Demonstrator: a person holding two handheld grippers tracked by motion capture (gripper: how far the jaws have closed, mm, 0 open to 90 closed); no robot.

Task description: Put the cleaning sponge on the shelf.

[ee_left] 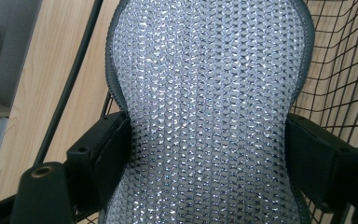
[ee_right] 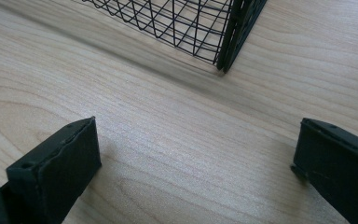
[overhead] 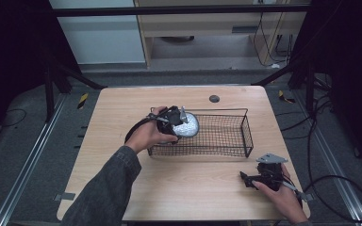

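Observation:
A round silvery mesh-covered pad with a dark rim (overhead: 187, 125) hangs at the left end of the black wire basket (overhead: 226, 148). My left gripper (overhead: 179, 123) is shut on it. In the left gripper view the two black jaws squeeze the glittery pad (ee_left: 209, 116) at its waist, over the basket's wires (ee_left: 340, 74). My right gripper (overhead: 246, 179) rests on the table near the front right corner, jaws wide apart. In the right gripper view only bare wood lies between its fingers (ee_right: 60, 163), and the basket's corner (ee_right: 235, 32) stands ahead.
The wooden table (overhead: 179, 188) has a small dark round grommet (overhead: 214, 98) near its far edge. Cables trail from both grippers. Dark frame legs and floor rails surround the table.

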